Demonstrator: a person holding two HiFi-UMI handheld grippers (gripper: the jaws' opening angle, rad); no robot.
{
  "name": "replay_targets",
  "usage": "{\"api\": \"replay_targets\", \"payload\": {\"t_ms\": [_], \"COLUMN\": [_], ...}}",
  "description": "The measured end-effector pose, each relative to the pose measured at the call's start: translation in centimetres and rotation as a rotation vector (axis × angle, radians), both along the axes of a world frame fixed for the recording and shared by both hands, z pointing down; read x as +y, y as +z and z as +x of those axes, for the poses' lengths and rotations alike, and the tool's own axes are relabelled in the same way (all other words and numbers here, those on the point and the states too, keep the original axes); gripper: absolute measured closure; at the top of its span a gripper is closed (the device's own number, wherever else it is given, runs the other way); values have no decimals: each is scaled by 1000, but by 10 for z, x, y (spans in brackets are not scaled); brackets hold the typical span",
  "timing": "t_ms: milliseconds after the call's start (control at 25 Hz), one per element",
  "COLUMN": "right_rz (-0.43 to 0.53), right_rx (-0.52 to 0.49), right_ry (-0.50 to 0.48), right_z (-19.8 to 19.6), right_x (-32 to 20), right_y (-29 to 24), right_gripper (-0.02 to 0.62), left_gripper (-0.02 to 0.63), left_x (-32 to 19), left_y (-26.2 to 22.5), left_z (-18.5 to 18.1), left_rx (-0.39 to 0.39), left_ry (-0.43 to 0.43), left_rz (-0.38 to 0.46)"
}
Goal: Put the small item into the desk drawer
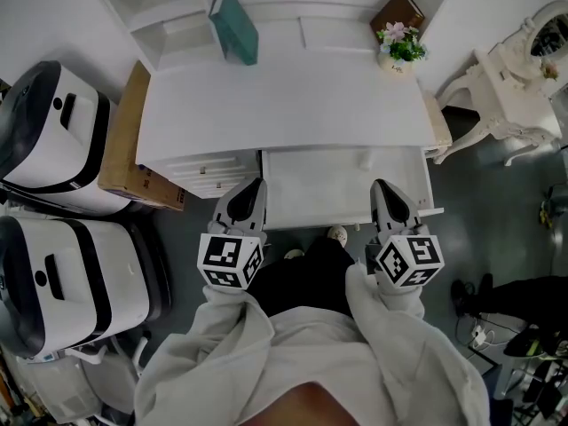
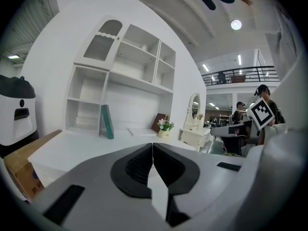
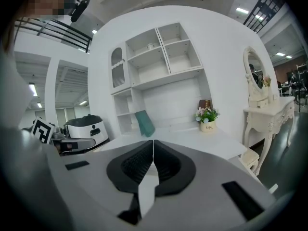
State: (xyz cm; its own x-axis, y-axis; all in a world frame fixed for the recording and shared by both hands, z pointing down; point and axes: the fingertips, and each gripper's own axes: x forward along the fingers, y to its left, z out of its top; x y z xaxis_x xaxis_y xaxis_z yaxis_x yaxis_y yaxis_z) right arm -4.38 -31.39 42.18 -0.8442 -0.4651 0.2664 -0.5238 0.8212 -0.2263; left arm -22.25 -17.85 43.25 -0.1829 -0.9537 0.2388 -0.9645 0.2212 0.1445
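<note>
Left gripper (image 2: 152, 147): fingers (image 2: 136, 166) pressed together along their whole length, nothing between them. Right gripper (image 3: 153, 144): fingers (image 3: 167, 166) likewise pressed together and empty. In the head view both grippers are held level and close to the body, the left gripper (image 1: 255, 185) and the right gripper (image 1: 382, 185) pointing at the front of the desk, apart from each other and touching nothing. Between and just beyond them lies the drawer (image 1: 311, 193), which looks pulled out from under the worktop (image 1: 284, 105); its floor is bare except for a small pale object (image 1: 363, 160) near the back edge. That object is too small to identify; it may be the small item already lying in the drawer, or only a fitting. No other loose small piece shows on the worktop, which carries a teal book (image 1: 235, 27), a brown book (image 1: 397, 11) and a flower pot (image 1: 398, 50) along the rear. Judgement: neither gripper carries anything, so the placing step is either done or not begun; if the pale object is the item, the remaining work is closing the drawer. That would call for one gripper brought against the drawer front with fingers kept together, then a straight, even push so the drawer does not skew.
</note>
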Motion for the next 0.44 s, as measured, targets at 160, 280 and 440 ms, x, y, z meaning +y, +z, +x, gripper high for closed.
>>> {"api": "replay_targets", "payload": {"t_ms": [160,280,440], "right_rz": [-6,-8,-12], "right_rx": [1,-1,3], "right_ry": [-3,-8,-13], "right_z": [1,1,2], "right_x": [-2,-4,-6], "right_y": [1,0,1], "right_gripper": [561,561,561], "left_gripper": [588,588,588], "left_x": [-3,-5,-7], "left_y": [1,1,2], "left_z": [1,3,5], "left_rx": [7,10,13], "left_ry": [-1,-1,-5], "left_rz": [-1,-3,-3]}}
